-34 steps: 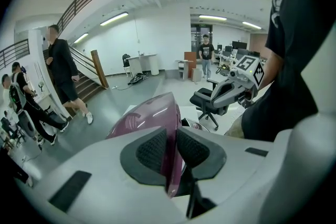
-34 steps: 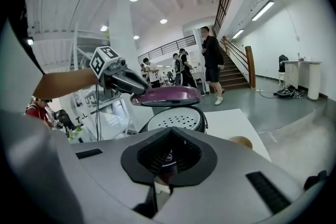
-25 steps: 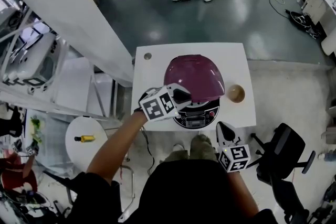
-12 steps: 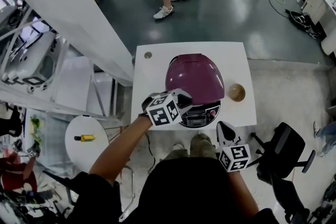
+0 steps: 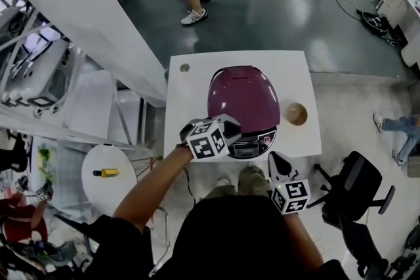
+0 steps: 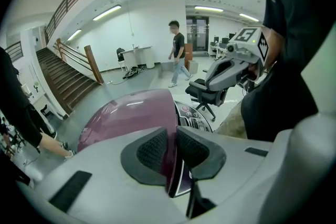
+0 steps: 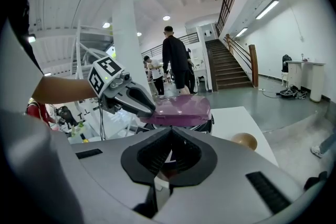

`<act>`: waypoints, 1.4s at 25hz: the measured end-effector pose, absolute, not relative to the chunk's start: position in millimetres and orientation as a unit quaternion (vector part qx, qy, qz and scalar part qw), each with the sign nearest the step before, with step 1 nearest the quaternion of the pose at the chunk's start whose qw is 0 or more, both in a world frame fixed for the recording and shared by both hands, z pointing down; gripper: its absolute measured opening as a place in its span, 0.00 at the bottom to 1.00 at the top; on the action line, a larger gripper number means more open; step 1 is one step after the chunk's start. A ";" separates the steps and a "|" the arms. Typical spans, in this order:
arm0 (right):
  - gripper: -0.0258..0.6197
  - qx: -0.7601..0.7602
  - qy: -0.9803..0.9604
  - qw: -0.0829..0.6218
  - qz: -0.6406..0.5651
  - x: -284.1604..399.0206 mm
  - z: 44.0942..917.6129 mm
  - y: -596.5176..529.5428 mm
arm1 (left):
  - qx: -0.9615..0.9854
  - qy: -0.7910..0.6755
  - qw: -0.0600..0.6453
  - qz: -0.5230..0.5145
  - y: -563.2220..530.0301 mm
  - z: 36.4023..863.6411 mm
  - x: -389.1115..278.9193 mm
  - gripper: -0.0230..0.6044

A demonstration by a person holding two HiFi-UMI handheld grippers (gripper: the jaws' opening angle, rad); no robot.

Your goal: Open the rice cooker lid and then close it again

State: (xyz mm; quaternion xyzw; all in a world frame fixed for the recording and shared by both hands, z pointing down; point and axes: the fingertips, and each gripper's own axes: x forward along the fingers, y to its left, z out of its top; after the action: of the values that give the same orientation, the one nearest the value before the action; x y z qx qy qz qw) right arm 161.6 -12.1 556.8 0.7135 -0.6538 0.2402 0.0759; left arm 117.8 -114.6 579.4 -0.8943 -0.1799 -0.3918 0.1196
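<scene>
White bench (image 5: 190,92) carries the rice cooker (image 5: 252,141), its purple lid (image 5: 244,98) almost down. Left claw (image 5: 230,122) pinches the lid's front rim (hinge presumably on the far side); right claw (image 5: 277,159), pressed together and empty, hangs nearer the person.

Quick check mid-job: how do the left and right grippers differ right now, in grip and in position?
The left gripper is clamped on the front rim of the purple lid; the right gripper is shut on nothing. The left gripper sits over the table at the rice cooker; the right gripper hangs by the table's near edge, apart from the cooker. Both carry a marker cube.
</scene>
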 end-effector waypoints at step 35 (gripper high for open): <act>0.04 0.709 -0.656 0.086 0.244 153.7 569.2 -12.3 | -0.880 -0.195 0.100 -0.421 -112.2 615.6 116.5 0.06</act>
State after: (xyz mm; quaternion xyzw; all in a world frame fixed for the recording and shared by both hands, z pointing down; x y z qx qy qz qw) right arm 153.7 -12.3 569.2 0.7093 -0.6558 0.2436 0.0860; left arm 116.5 -112.2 615.6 -0.8800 -0.1952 -0.4213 0.1002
